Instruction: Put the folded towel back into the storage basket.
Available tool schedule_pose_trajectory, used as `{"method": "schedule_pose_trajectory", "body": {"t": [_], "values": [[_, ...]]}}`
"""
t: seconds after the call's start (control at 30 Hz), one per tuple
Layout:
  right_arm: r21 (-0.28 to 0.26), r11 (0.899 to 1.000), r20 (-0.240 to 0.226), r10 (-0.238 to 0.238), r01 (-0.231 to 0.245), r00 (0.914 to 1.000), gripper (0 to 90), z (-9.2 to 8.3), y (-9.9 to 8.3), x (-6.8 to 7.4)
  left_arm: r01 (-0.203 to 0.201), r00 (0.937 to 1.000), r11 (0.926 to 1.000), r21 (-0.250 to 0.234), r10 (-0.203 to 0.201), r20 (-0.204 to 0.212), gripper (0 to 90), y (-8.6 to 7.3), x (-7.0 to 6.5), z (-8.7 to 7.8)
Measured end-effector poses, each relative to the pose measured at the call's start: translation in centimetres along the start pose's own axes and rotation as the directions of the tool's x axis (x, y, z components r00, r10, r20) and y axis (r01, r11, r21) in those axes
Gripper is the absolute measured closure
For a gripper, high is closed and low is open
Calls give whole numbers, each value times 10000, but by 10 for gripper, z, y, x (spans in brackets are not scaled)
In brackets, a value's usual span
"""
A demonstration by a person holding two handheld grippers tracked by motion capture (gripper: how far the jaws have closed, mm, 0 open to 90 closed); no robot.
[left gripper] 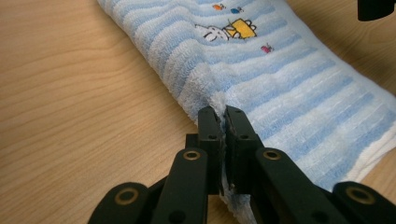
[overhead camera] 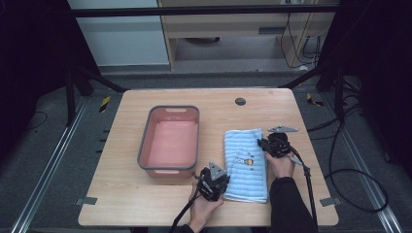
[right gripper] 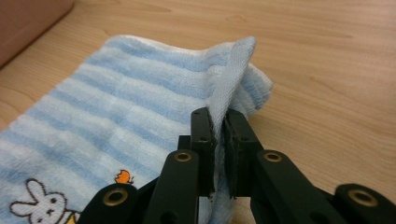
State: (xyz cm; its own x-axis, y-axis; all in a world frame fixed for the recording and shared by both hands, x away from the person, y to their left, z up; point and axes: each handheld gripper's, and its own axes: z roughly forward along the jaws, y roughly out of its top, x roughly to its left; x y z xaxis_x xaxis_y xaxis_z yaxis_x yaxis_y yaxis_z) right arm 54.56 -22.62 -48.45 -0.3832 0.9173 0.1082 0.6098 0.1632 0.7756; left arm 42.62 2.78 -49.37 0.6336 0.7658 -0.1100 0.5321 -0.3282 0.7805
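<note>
A folded blue-and-white striped towel [overhead camera: 246, 164] with a small rabbit print lies on the wooden table, right of the middle. My left gripper [overhead camera: 219, 187] is at its near left edge, jaws shut on a pinch of the towel [left gripper: 261, 70] edge. At the far right edge my right gripper [overhead camera: 265, 144] is shut on the towel [right gripper: 140, 93], with the hem raised between its jaws. A person's hand holds each gripper from the near side.
A pink basin [overhead camera: 171, 141] with a grey rim stands left of the towel, with nothing in it. A round cable hole [overhead camera: 240, 101] sits near the table's far edge. Black cables trail off the near and right sides.
</note>
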Motion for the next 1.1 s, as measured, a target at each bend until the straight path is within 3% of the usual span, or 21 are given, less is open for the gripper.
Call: {"method": "schedule_pose_trajectory", "body": {"t": [0.27,0.5,0.97,1.1], "values": [[-551,9985,-199,-47,36,9998,835,-20,9,1,-237,9996,9991,-354,242,155,861,11,-2,-15],[-1037,9933,-84,-527,516,9986,836,-34,20,8,-289,9990,9976,-636,310,328,861,20,-2,-26],[-1973,9791,-60,-520,498,9986,836,-67,48,18,-687,9969,9889,-1315,730,281,861,46,-2,-55],[-2068,9767,-82,-609,579,9981,836,-70,56,22,-633,9972,9870,-1479,684,293,861,54,2,-62]]}}
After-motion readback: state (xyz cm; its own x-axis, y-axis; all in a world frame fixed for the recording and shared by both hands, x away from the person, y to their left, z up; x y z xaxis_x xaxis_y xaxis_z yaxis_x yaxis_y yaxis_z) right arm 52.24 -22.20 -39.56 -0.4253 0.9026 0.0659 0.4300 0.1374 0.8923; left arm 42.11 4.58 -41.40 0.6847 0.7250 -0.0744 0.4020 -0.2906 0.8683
